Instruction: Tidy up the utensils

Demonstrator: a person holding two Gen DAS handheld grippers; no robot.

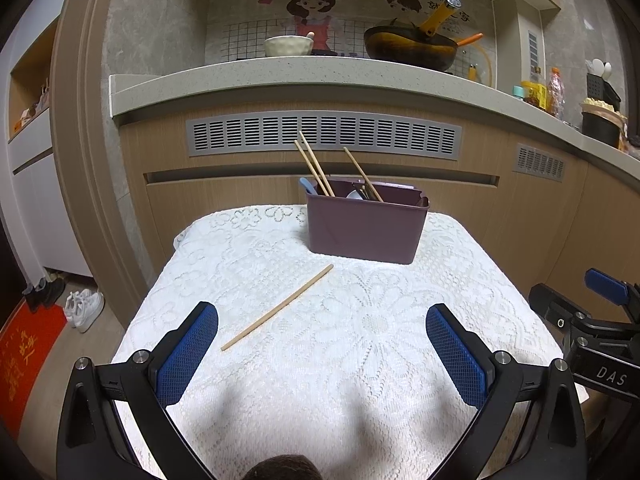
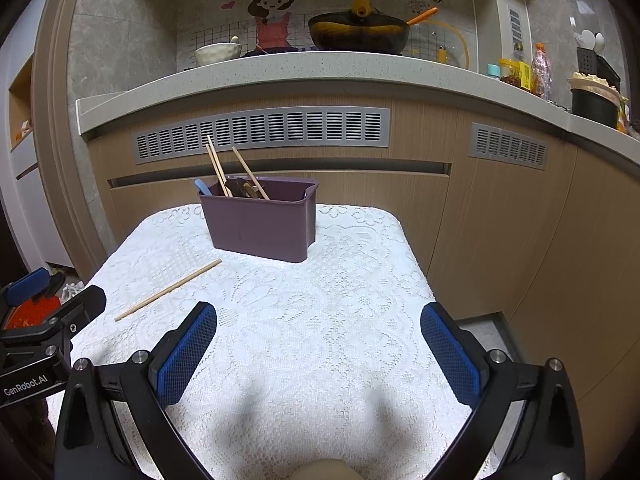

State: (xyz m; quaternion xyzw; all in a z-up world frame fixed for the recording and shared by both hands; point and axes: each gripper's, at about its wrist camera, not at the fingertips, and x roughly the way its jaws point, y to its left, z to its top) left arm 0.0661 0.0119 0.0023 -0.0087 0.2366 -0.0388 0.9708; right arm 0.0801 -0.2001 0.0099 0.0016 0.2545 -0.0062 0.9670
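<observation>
White lace tablecloth is covering the table, and 1 wooden chopstick is lying loose on it, angled, just near-left of the purple utensil caddy. The caddy is sitting at the far side, with 3 chopsticks and a blue spoon leaning inside. Left gripper is hovering wide apart, holding nothing; right gripper is doing the same, wide and empty.

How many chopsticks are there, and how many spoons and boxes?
Chopsticks: 4, with 1 loose chopstick on the lace cloth and 3 standing chopsticks in the box
Blue spoon: 1
Purple box: 1
Total: 6, not counting dark utensils inside, too hidden to count.
</observation>
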